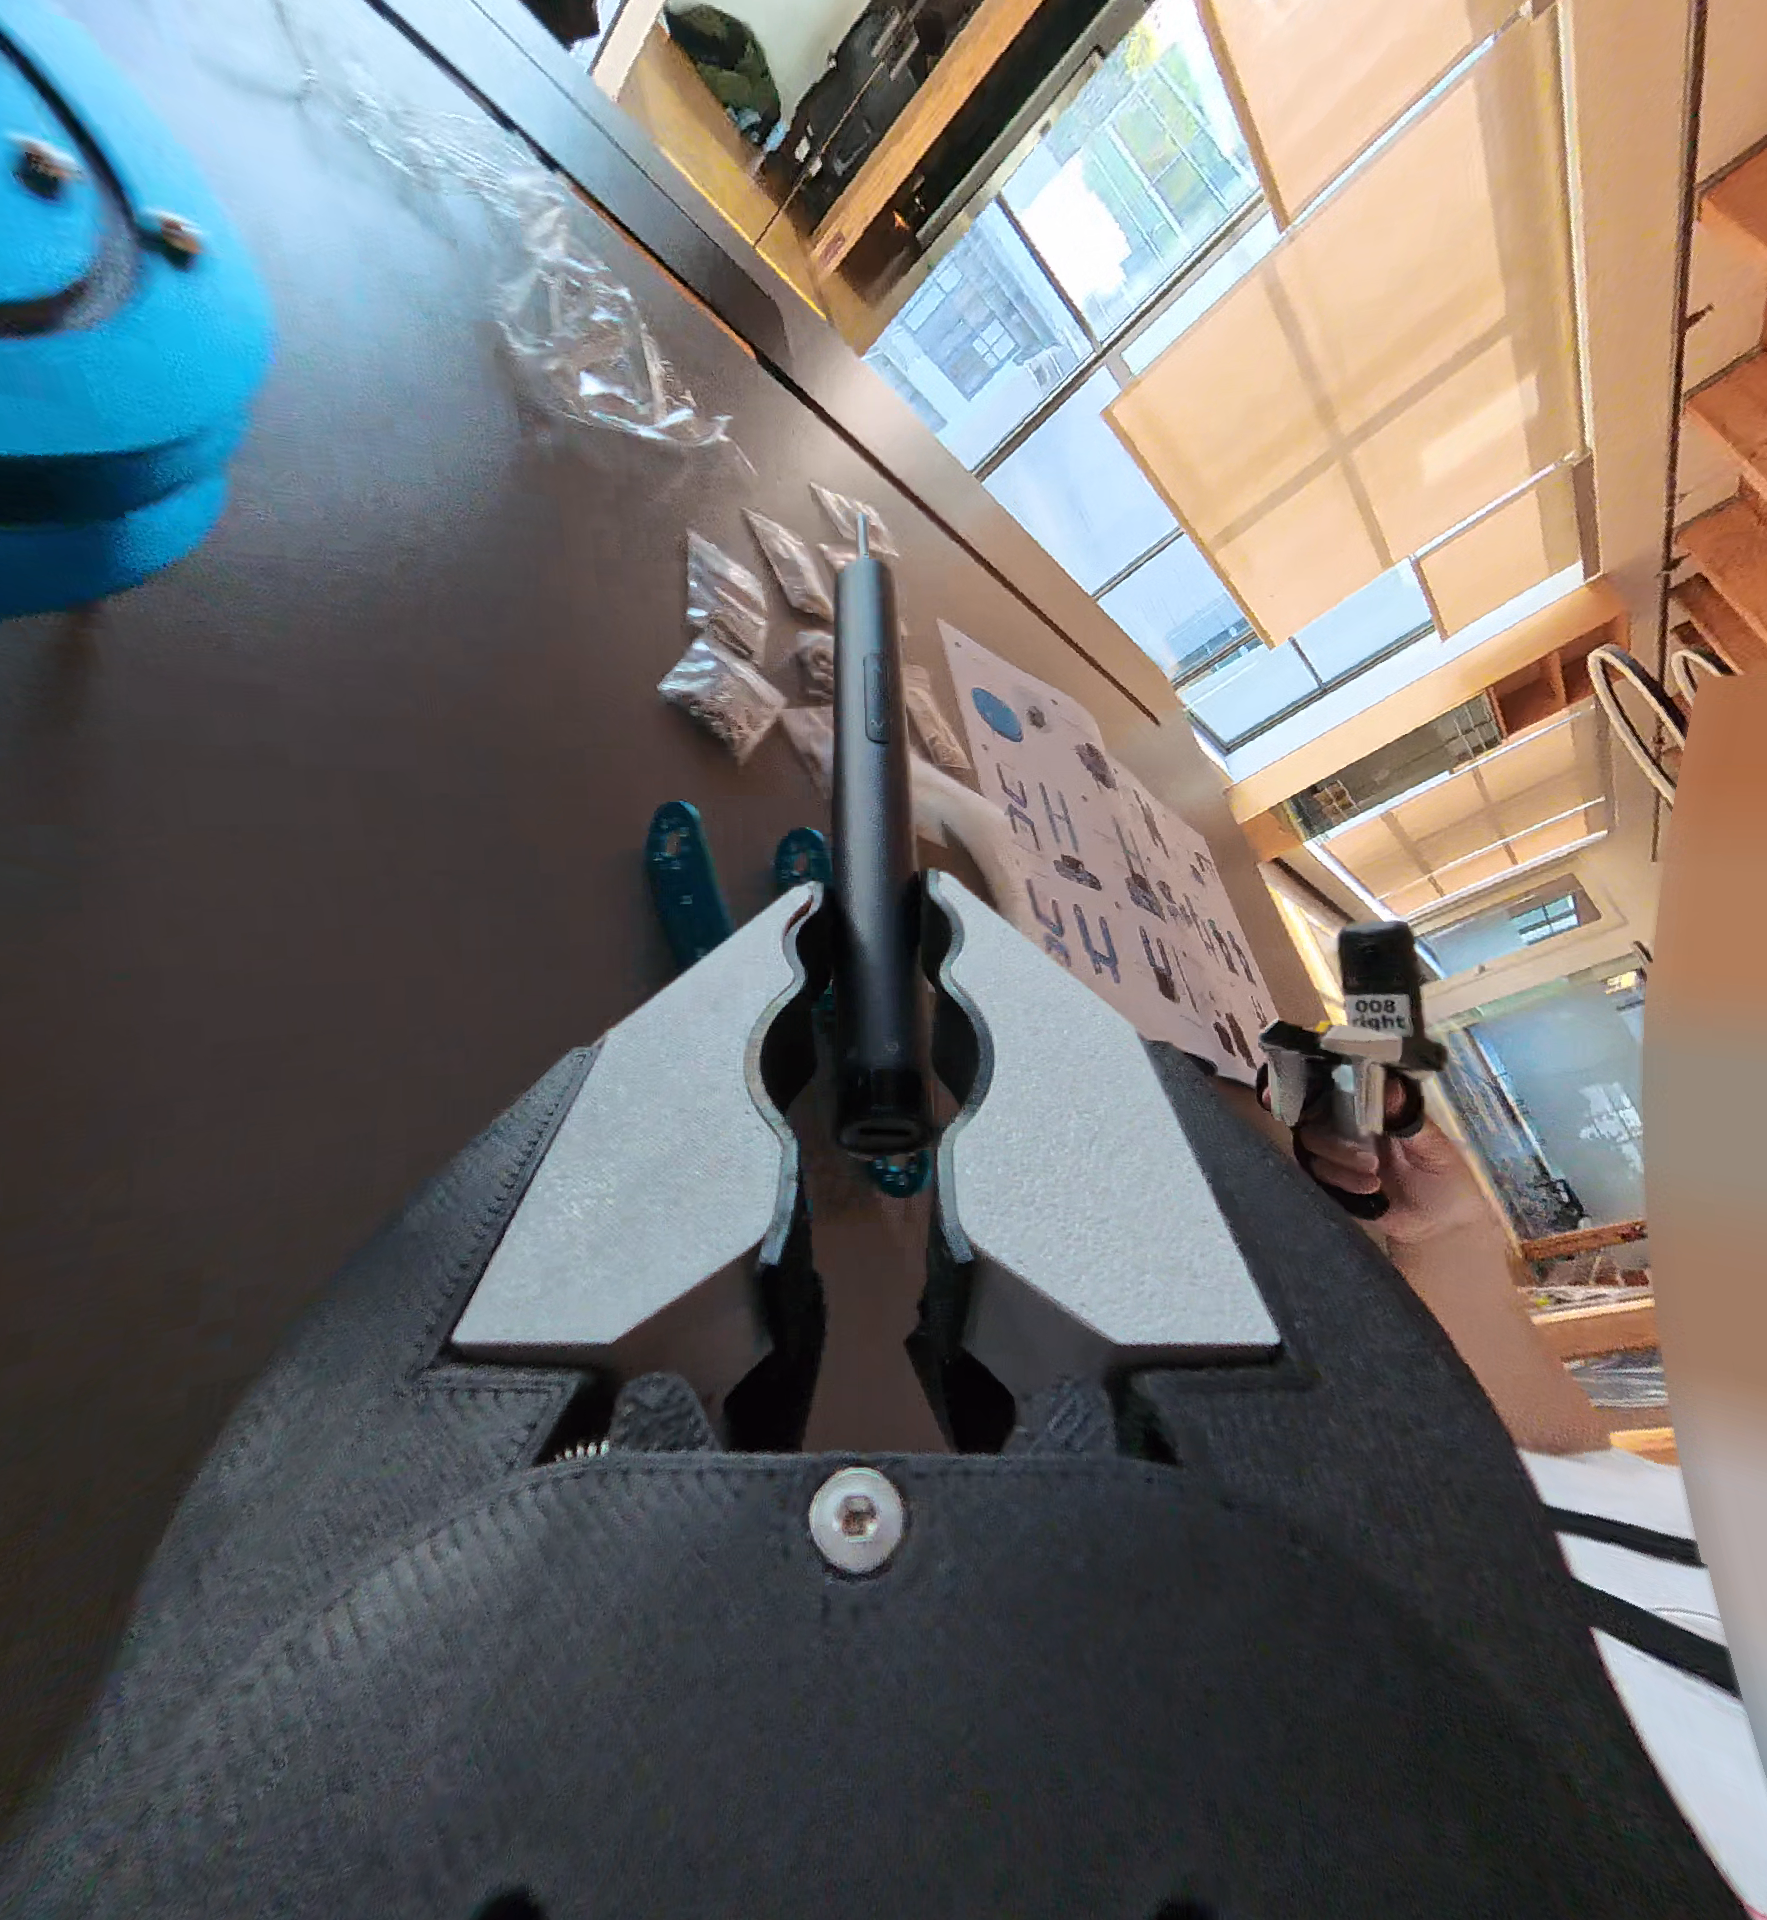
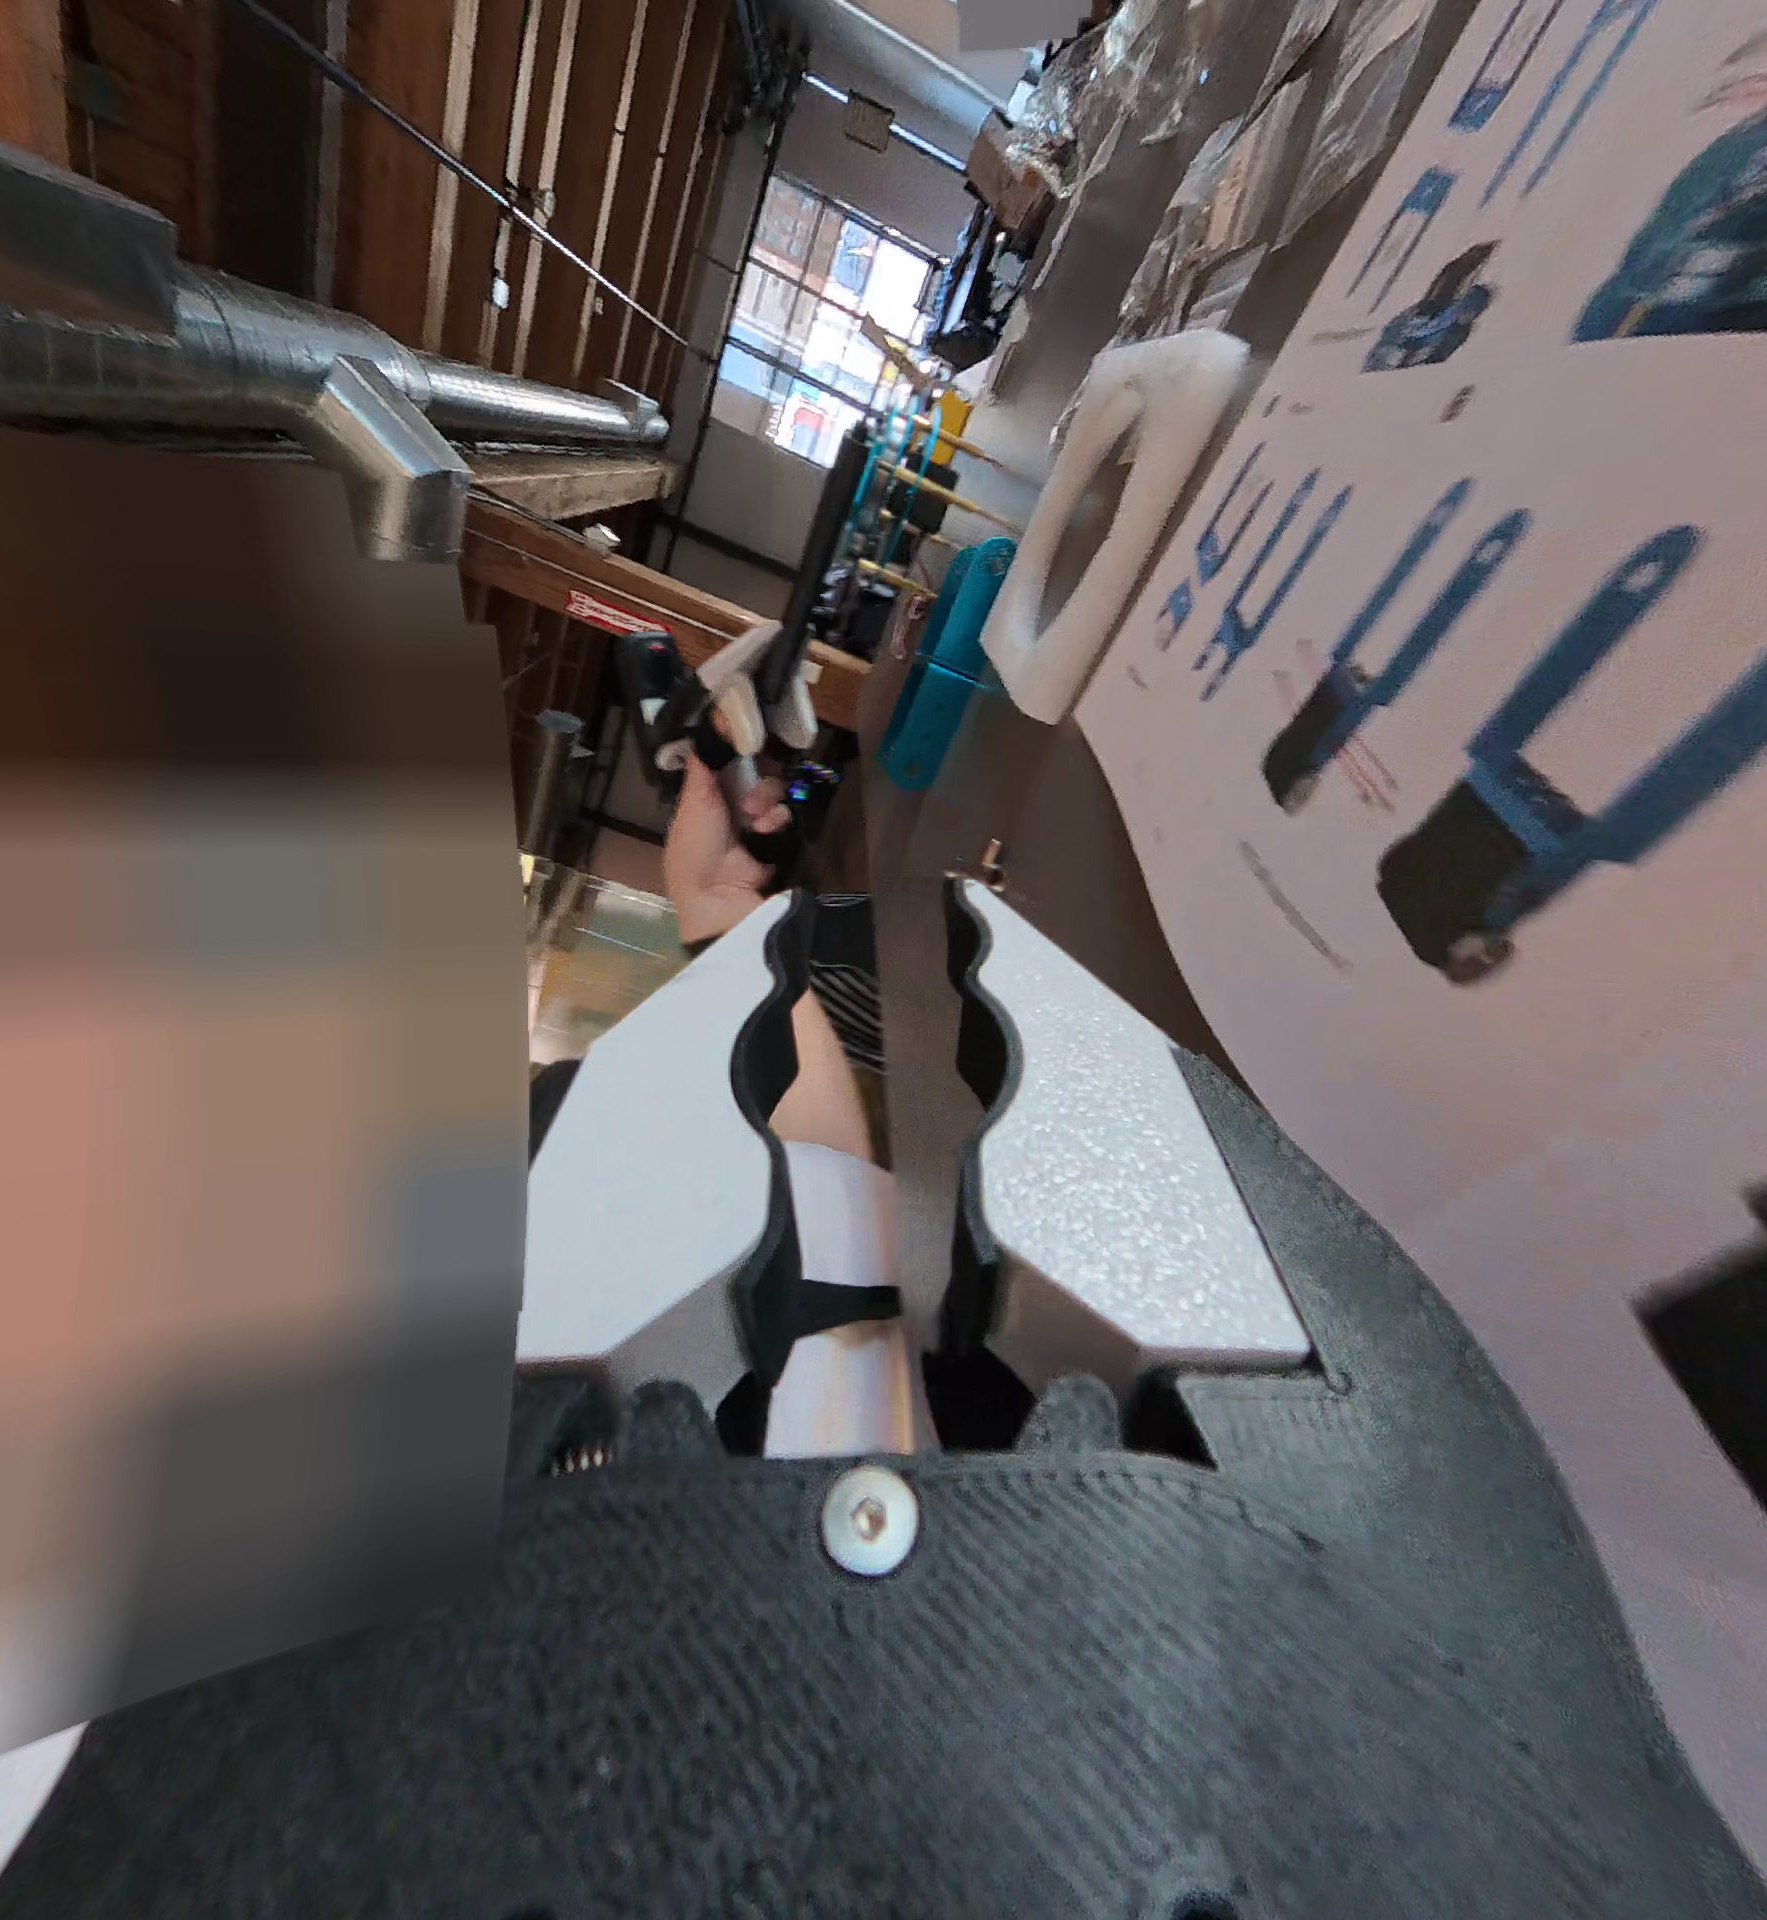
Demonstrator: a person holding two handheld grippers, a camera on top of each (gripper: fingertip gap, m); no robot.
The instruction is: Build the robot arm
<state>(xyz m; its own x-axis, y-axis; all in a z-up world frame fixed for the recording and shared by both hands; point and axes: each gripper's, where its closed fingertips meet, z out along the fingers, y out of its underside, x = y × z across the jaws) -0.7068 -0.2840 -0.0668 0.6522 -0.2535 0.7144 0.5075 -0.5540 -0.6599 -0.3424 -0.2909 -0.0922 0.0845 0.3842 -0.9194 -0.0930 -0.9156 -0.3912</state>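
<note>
Dark table (image 1: 339, 935): left gripper (image 1: 874, 925) clamps screwdriver (image 1: 871, 831) bit-forward w/ fingers; right gripper (image 2: 874, 914) apart.

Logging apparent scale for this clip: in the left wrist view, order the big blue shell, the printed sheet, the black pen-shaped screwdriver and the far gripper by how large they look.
1. blue shell, close to the camera, so unsure
2. printed sheet
3. screwdriver, shut in the left gripper, comparable to the sheet
4. right gripper, distant
</note>
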